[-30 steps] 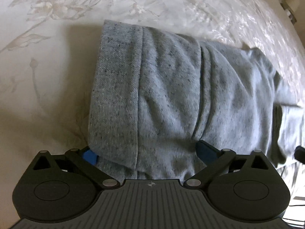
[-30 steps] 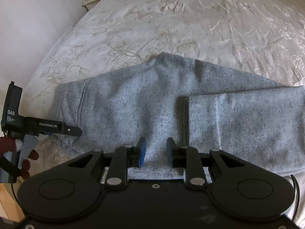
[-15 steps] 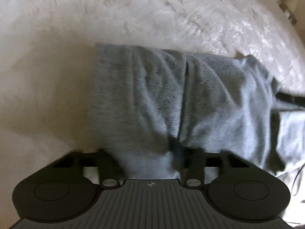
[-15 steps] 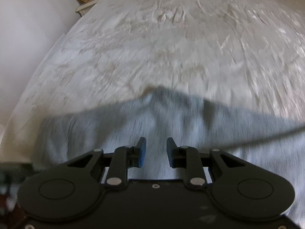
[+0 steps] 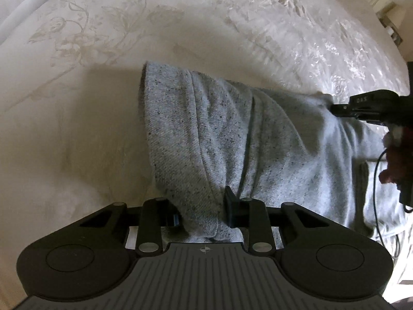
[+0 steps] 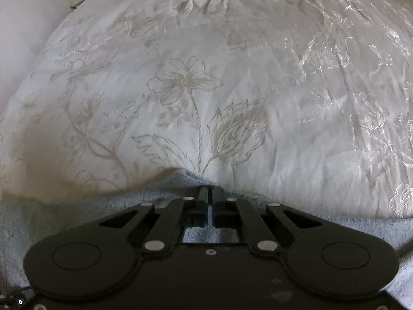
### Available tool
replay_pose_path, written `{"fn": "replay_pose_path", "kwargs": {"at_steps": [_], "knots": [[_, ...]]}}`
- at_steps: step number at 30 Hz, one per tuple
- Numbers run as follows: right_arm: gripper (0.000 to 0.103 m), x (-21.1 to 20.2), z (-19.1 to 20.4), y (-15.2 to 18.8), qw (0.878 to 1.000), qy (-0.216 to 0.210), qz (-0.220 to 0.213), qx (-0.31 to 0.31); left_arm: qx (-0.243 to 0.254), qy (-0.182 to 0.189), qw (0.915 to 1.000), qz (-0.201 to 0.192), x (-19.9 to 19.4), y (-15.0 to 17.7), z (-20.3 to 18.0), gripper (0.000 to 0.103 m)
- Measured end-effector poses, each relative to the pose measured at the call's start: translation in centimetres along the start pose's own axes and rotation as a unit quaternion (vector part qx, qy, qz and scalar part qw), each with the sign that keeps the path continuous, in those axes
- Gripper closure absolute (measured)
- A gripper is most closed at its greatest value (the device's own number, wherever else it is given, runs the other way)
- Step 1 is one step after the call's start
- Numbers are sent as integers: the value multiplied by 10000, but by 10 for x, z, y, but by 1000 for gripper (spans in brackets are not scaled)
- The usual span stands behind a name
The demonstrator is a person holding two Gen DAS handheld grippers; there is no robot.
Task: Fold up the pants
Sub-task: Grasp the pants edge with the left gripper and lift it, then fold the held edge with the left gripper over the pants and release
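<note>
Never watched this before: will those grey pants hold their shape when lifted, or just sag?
Probably sag: the pants bunch into soft ridges where the left tool is closing on them. The knit looks thick, so likely not slippery. The right tool is shut on their edge.

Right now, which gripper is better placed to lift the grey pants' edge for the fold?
Left gripper: its closing jaws hold bunched grey knit pants. Right gripper only nips their far edge.

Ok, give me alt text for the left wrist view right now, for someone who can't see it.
The left gripper, its jaws closing, pinches a bunched edge of the grey sweatpants, which lie on a cream floral bedspread. At the right edge, the right gripper reaches onto the far side of the pants.
</note>
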State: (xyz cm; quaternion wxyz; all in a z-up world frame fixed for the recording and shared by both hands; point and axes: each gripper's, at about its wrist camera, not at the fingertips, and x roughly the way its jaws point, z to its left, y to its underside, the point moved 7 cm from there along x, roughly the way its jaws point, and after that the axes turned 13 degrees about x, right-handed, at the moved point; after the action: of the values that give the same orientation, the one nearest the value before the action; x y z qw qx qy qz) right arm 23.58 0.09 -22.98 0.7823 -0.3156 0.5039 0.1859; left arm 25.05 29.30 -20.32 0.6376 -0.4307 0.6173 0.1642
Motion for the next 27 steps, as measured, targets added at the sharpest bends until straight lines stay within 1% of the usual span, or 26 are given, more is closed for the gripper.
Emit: {"fn": "replay_pose_path", "kwargs": {"at_steps": [2, 5, 9, 11, 14, 16, 17, 18, 19, 22, 27], "knots": [[97, -13, 0, 2, 9999, -87, -107, 0, -22, 22, 10000, -40, -2, -1, 0, 75], [97, -41, -3, 16, 9994, -293, -198, 1, -14, 55, 9999, -137, -9, -2, -1, 75], [96, -76, -11, 59, 9990, -435, -124, -27, 35, 96, 9995, -293, -21, -3, -5, 75], [96, -87, -19, 87, 9990, -446, 9, -50, 54, 112, 9992, -382, -26, -4, -8, 75], [96, -93, -32, 136, 9986, -392, 341, -63, 86, 152, 9985, -527, -35, -5, -12, 76], [96, -90, -40, 168, 9978, -271, 600, -58, 139, 145, 9979, -611, -39, -7, -16, 76], [96, -84, -44, 184, 9964, -191, 830, -48, 166, 143, 9977, -644, -41, -8, -18, 76], [96, -80, -47, 197, 9953, -113, 963, -57, 186, 159, 9974, -675, -42, -9, -21, 76], [96, -81, -49, 205, 9958, -93, 903, -94, 208, 161, 9972, -703, -44, -10, -23, 76], [96, -94, -48, 212, 9967, -222, 784, -62, 254, 140, 9962, -825, -52, -14, -31, 76], [96, -129, -61, 202, 9984, -484, 262, 143, 327, 126, 9938, -1054, -70, -21, -49, 77]]}}
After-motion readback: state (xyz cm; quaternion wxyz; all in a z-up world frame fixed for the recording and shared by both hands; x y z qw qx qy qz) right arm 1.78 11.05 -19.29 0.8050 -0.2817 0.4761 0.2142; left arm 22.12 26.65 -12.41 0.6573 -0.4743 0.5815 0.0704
